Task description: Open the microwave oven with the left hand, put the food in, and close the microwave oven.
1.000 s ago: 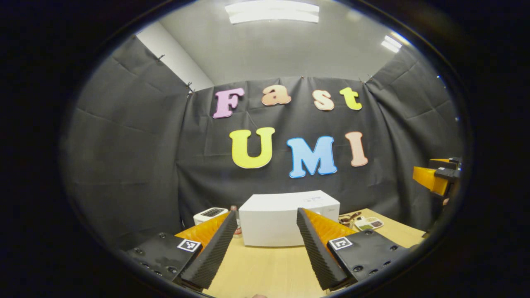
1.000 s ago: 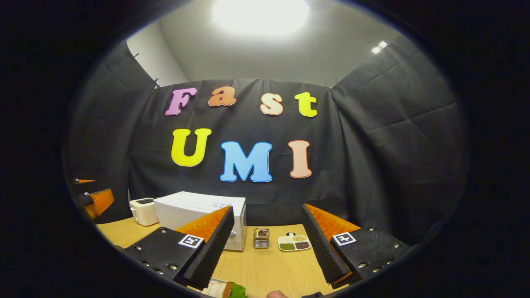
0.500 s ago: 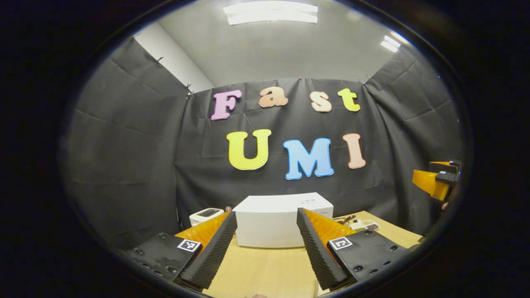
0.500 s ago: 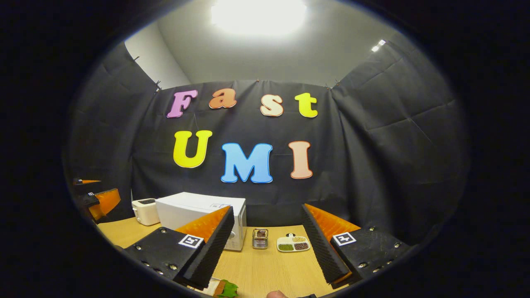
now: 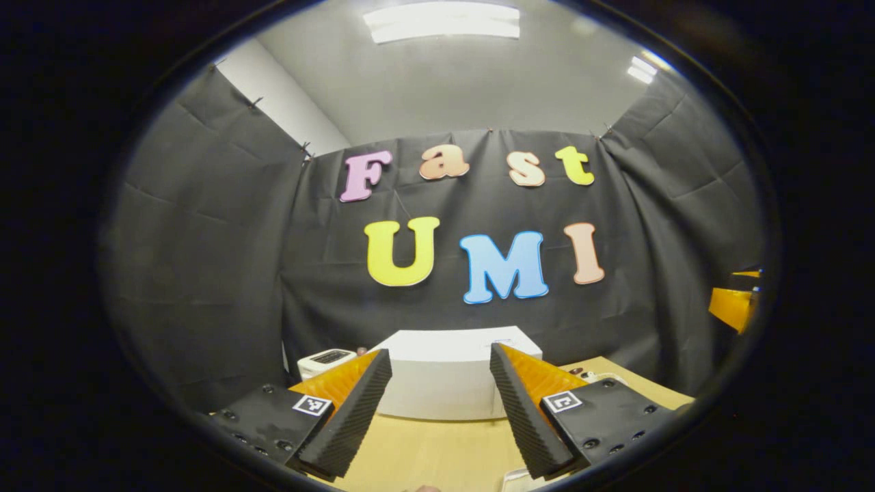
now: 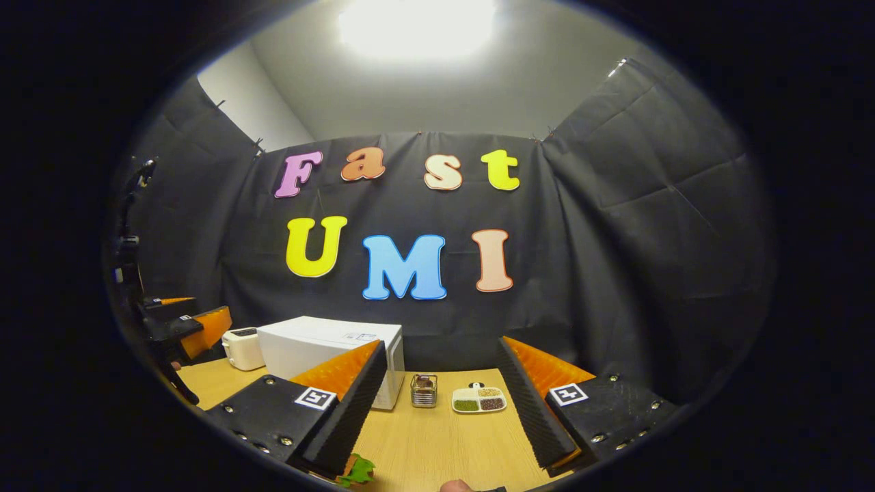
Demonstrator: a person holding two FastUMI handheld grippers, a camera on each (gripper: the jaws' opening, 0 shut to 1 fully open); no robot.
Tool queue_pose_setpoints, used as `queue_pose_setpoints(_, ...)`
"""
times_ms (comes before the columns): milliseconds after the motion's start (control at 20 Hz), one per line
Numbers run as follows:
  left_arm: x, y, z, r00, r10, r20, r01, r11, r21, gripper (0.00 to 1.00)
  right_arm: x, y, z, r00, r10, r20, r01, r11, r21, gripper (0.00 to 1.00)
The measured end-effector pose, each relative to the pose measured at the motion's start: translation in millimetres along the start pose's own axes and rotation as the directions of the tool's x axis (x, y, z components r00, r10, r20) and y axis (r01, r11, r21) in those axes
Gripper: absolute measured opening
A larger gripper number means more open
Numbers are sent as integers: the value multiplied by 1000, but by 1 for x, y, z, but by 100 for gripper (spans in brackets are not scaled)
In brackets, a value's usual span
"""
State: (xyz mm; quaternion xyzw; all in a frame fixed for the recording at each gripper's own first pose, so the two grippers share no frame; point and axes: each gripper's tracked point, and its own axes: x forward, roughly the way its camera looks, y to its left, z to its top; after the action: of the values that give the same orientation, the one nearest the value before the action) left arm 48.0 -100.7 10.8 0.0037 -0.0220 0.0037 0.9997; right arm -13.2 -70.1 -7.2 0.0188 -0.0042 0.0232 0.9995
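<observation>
Left gripper [image 5: 437, 386], jaws spread, faces the boxy white microwave oven [image 5: 444, 379] on the wooden desk [image 5: 424, 451]. Right gripper [image 6: 441, 383], jaws spread, empty; its view adds a leafy green food [image 6: 357, 470] scrap and a 3-part white dish [image 6: 478, 400].

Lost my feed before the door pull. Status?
Left gripper open, empty, facing the microwave. Right gripper open, empty. Microwave door shut. Food on the table. Nothing in the way.

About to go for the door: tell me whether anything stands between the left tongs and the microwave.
Nothing visible does. The left tongs are open and face the microwave, with bare table between them. The toaster stands off to its side.
</observation>
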Motion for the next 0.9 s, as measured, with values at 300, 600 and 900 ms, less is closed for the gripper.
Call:
queue_pose_setpoints(300, 60, -34, -24, 995, -95, -2, 95, 995, -17, 96, 6, -11, -4, 997, -78, -16, 78, 997, 2, 98)
queue_pose_setpoints(600, 120, -64, -70, 980, -192, -46, 193, 981, -2, 97, 19, -12, -6, 987, -159, -24, 159, 987, -20, 97)
queue_pose_setpoints(900, 174, -89, -126, 962, -235, -136, 232, 972, -41, 96, 24, -14, -6, 972, -234, -27, 231, 970, -80, 98)
